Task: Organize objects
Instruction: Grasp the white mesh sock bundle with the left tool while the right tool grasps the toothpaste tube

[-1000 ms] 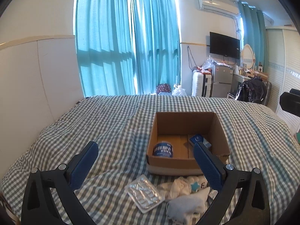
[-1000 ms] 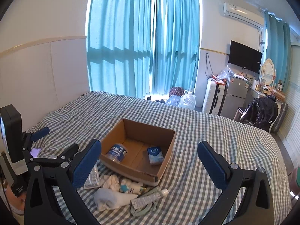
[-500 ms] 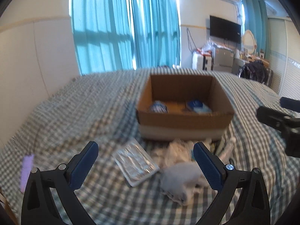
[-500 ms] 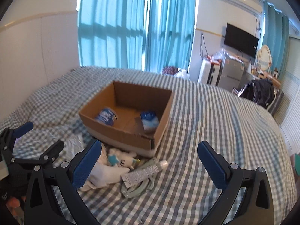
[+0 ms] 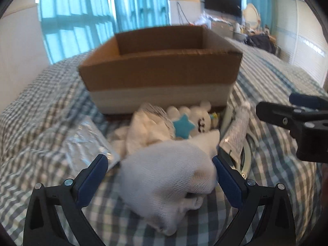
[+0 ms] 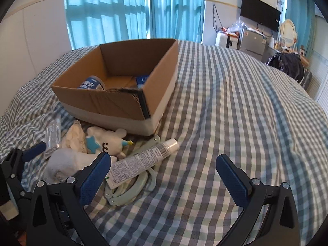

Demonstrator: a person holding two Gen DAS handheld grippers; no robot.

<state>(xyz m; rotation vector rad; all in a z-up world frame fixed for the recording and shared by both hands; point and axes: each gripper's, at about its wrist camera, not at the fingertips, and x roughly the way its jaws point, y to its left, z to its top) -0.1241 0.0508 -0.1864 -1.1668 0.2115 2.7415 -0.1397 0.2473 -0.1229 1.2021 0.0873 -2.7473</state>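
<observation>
Left gripper [image 5: 160, 173]: jaws spread wide, gripping nothing, straddling one white sock [image 5: 168, 176].
- Sock: soft, light, likely to sag; best pinched across its bunched middle.
- Foil packet [image 5: 86, 143], one, just left of the gripper (thin, probably slippery).
- Plush toy [image 5: 192, 121], one, just ahead.
- Tube [image 6: 143, 160], one, right of the sock, lying on a pale clip [image 6: 131, 190].
- Cardboard box [image 6: 114, 100], one, beyond: one can [image 6: 91, 83], one blue packet [image 6: 142, 80].

Right gripper [image 6: 164, 174]: wide open, empty.
</observation>
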